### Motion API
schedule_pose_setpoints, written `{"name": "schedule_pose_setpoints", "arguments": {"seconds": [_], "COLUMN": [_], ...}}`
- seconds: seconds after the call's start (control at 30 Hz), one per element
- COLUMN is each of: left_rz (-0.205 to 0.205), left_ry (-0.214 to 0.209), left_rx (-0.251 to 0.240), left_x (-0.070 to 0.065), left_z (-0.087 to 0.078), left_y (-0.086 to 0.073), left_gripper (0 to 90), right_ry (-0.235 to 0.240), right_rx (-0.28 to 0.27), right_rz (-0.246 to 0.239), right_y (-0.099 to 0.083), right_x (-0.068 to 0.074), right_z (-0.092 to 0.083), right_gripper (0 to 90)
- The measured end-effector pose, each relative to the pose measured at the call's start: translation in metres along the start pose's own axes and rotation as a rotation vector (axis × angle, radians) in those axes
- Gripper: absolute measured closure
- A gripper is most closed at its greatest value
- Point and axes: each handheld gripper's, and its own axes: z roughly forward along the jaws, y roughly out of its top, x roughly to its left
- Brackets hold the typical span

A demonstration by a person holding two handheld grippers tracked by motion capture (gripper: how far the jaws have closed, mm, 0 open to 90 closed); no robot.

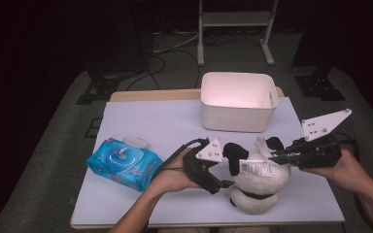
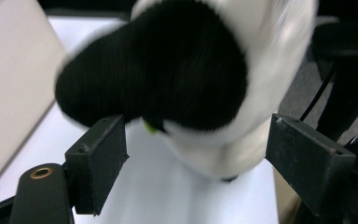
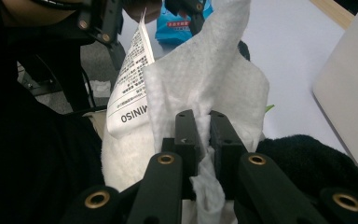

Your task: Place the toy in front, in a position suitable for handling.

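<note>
White wet wipe pinched between the 2 black jaws of the right gripper, jaws pressed tight on it, the sheet standing up past the tips and a crumpled tail hanging back between the arms. Held against the top of the plush toy, a black-and-white one lying on the white table cover at the near edge, right of centre. Paper tag with printed text sticking up from the toy just beside the wipe; in the high view, same tag lying across the toy's white body. Right gripper coming in level from the right in that view, held in the right hand. Left gripper at the toy's left side, held in the left hand; jaws apart, 1 on each side of the toy's black ear and white head, pads clear of the fur as far as the blurred left gripper view tells. Blue pack of wipes well to the left on the cover, lid flipped open, 1 sheet poking up. White bin at the far side of the table, behind the toy.
</note>
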Motion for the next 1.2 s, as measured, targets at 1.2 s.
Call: {"name": "schedule_pose_setpoints", "arguments": {"seconds": [1.2], "left_rz": [-0.041], "left_ry": [-0.015], "left_rx": [-0.044], "left_x": [0.017], "left_z": [-0.03], "left_y": [-0.014], "left_gripper": [28.2], "right_ry": [0.051], "right_rx": [-0.075], "right_rz": [-0.036], "right_y": [0.028], "right_x": [-0.002], "right_z": [0.039], "right_gripper": [82.5]}}
